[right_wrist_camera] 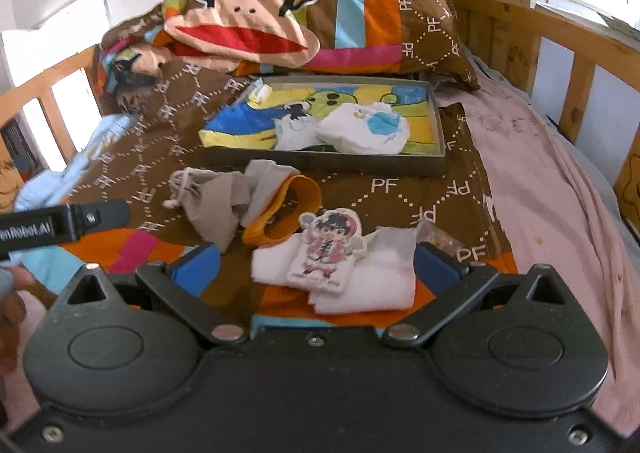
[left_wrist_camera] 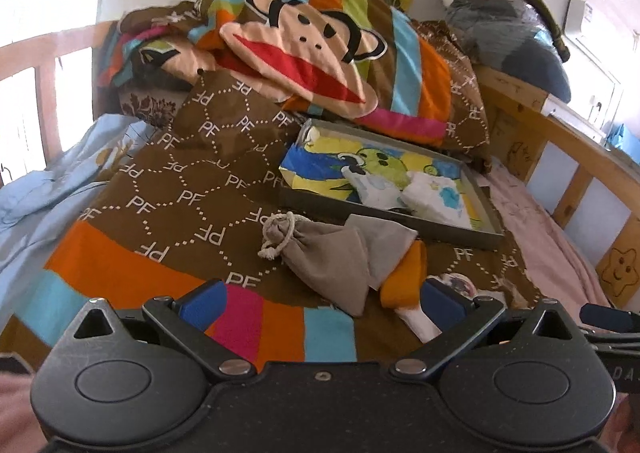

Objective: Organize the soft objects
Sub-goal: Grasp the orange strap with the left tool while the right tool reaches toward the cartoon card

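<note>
The bed [right_wrist_camera: 560, 181] is railed in wood on the right, its brown quilt [left_wrist_camera: 192, 189] bare at left. The grey tray [right_wrist_camera: 436, 133] holds white cloths; nearer lie the grey pouch [left_wrist_camera: 328, 253], orange band [right_wrist_camera: 304, 193] and white cloth [right_wrist_camera: 360, 285]. Left tool [left_wrist_camera: 320, 297] and right tool [right_wrist_camera: 316, 265] gape wide, empty.

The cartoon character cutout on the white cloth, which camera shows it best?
The right wrist view. There the cartoon character cutout lies whole and unobstructed on the white cloth, between the open fingers of the right tool. The left wrist view catches only a sliver of it, beside the left tool's finger.
</note>
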Demonstrator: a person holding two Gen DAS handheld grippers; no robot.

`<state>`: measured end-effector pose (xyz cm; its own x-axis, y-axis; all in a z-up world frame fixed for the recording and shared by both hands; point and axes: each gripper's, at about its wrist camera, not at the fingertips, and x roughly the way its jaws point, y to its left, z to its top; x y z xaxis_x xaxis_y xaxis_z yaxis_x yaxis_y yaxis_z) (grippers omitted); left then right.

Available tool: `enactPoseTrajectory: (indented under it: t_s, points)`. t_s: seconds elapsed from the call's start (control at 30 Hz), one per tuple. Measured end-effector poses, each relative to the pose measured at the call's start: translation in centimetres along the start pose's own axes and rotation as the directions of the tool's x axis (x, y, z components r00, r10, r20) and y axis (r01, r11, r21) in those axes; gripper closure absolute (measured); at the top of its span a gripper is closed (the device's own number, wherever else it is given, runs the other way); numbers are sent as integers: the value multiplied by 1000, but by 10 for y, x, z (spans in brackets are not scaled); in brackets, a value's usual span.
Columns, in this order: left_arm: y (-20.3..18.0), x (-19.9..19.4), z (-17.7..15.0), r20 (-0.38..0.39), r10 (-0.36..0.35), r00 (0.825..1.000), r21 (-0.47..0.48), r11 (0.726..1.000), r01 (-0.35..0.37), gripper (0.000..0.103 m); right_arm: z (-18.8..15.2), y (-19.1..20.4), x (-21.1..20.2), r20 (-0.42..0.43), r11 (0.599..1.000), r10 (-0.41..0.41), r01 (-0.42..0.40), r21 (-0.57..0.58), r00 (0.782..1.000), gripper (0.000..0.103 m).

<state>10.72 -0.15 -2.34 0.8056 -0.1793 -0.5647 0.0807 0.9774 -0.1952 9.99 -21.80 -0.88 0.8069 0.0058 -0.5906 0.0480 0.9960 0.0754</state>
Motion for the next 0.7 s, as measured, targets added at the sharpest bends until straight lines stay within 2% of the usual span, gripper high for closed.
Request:
enactPoseTrajectory:
  t_s: [0.13, 0.27, 0.37, 0.43, 0.53, 0.7]
  points:
    - [4, 29, 10, -41, -41, 998, -12, 999, 40, 1, 6, -6, 28, -63, 1000, 26, -26, 6, 998, 0]
    - [2, 55, 15, -91, -133, 987, 4, 991, 134, 1, 11, -11, 53, -135, 999, 42, -37, 35, 990, 1]
    - [-3, 72, 17, -137, -218, 966, 32, 974, 224, 2, 7, -14, 68, -154, 999, 22, -18, 29, 988, 2]
    - [-8, 84, 19, -172, -287, 942, 36, 954, 297, 3, 5, -11, 74, -156, 1000, 7, -4, 16, 988, 6]
    - [-19, 103, 22, -213, -348, 913, 43, 930, 365, 7, 2, -8, 84, -160, 1000, -10, 12, 6, 987, 16]
    - [-38, 137, 21, -300, -355, 886, 60, 920, 389, 13, -3, -6, 97, -182, 1000, -4, 8, 18, 983, 22]
